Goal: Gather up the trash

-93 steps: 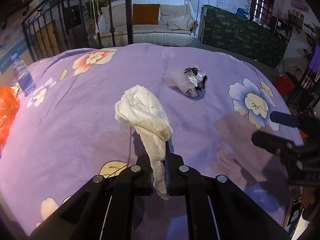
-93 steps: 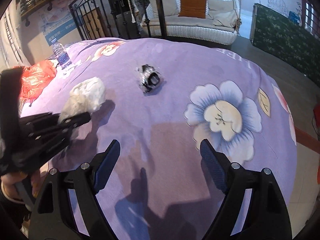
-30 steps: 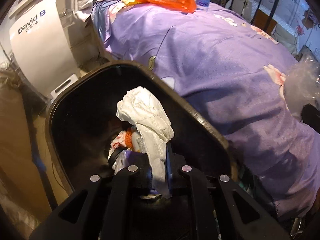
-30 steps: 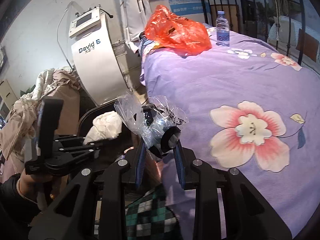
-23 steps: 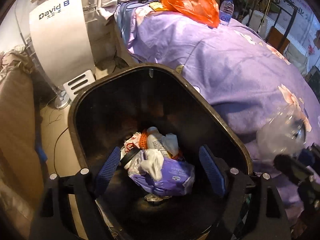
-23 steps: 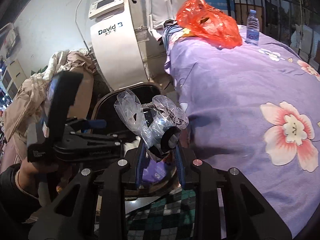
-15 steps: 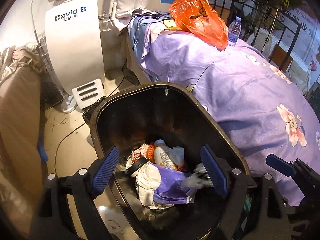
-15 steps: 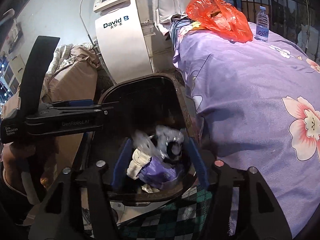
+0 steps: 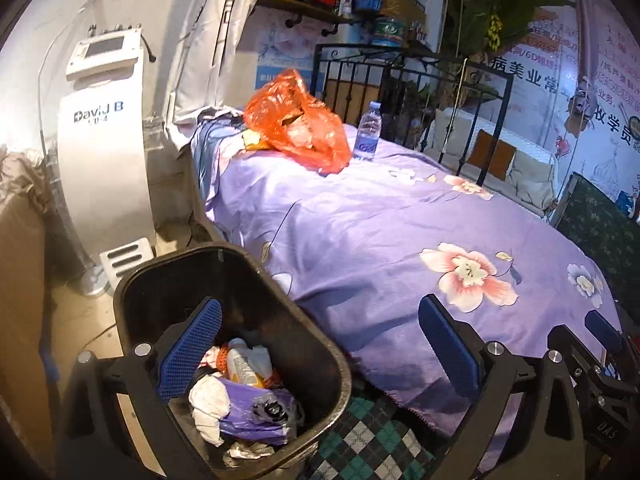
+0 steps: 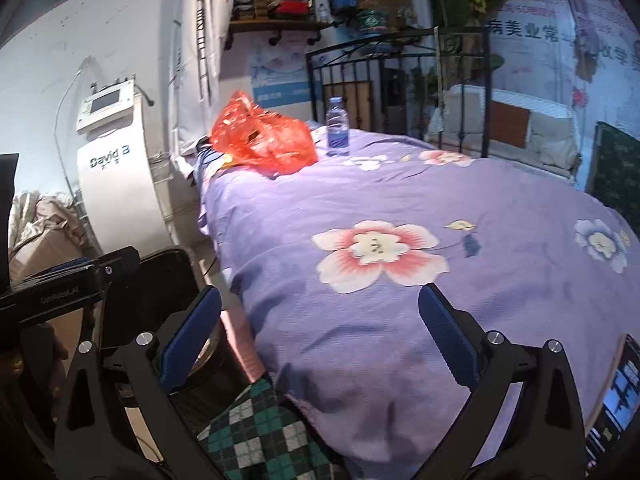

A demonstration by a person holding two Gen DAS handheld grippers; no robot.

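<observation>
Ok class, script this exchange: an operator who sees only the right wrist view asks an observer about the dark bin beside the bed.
Operator: I only see the bin's edge. Is anything inside?
Observer: Yes, the bin holds a pile of trash, with a crumpled white tissue at the near side.
Operator: What lies on top?
Observer: A clear wrapper sits on a purple bag.
Operator: Is the left gripper carrying anything?
Observer: No, the left gripper has its jaws opening, with nothing between them.

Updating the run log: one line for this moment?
left gripper: opening, empty | right gripper: opening, empty | bin: holds trash
</observation>
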